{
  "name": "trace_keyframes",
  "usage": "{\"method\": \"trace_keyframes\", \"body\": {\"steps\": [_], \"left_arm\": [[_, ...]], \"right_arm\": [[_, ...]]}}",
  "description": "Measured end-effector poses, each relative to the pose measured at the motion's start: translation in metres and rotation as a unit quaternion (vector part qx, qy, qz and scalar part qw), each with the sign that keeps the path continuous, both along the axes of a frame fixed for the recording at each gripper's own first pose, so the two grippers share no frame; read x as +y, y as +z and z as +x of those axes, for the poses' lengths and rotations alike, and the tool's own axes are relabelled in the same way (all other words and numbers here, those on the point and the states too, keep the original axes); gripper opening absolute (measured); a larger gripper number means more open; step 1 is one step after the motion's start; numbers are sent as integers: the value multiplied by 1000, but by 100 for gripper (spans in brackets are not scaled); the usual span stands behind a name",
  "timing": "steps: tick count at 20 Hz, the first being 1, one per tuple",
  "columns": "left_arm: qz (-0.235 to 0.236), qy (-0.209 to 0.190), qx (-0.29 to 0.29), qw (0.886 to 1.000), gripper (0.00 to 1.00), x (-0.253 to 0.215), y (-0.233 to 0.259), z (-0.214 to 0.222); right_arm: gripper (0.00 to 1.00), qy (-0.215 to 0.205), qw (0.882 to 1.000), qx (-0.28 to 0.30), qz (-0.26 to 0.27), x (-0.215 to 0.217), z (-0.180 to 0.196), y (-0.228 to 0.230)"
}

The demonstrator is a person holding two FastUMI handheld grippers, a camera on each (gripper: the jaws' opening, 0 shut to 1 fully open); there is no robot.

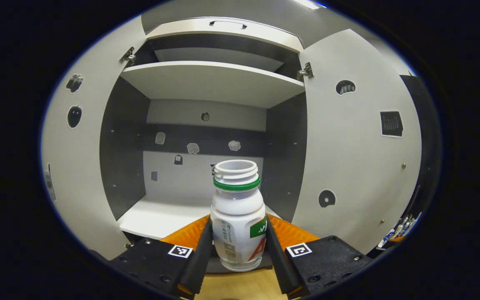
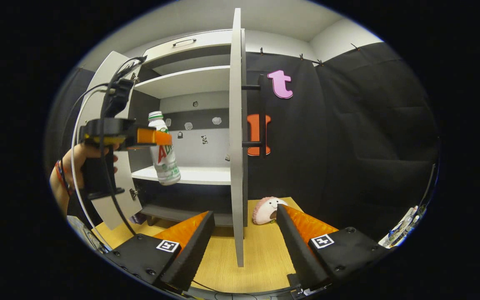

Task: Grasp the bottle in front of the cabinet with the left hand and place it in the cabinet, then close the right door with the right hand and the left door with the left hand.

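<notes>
A white bottle [image 1: 238, 216] with a green neck ring and no cap is clamped between the fingers of my left gripper [image 1: 239, 250], lifted off the table in front of the open cabinet [image 1: 206, 83]. In the right gripper view the same bottle [image 2: 163, 156] hangs slightly tilted before the lower shelf [image 2: 190, 175], held by the left gripper [image 2: 156, 137] in a person's hand [image 2: 73, 162]. My right gripper [image 2: 244, 237] is open, its fingers on either side of the right door's edge [image 2: 236, 146], apart from it. Both doors [image 1: 354, 146] stand open.
A small plush toy [image 2: 266, 209] lies on the wooden table [image 2: 261, 258] to the right of the right door, near the black cloth wall. The left door [image 1: 77, 146] swings out on the left. An upper shelf [image 1: 211, 79] spans the cabinet.
</notes>
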State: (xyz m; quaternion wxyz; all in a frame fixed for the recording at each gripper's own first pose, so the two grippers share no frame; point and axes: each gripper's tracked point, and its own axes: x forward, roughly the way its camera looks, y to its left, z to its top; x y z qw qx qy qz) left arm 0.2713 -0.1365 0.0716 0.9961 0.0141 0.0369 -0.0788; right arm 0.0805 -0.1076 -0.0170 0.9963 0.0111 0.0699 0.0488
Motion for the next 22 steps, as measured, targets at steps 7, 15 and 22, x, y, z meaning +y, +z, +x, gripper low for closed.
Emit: {"method": "trace_keyframes", "body": {"steps": [7, 15, 22], "left_arm": [[7, 2, 7, 1000, 68, -2, 37, 71], [20, 23, 48, 998, 68, 11, 13, 142], [3, 28, 79, 997, 68, 21, -29, 161]], "right_arm": [[99, -14, 1000, 14, 4, -14, -5, -8], [99, -41, 999, 17, 4, -34, -7, -5], [99, -60, 998, 21, 5, -43, -1, -6]]}}
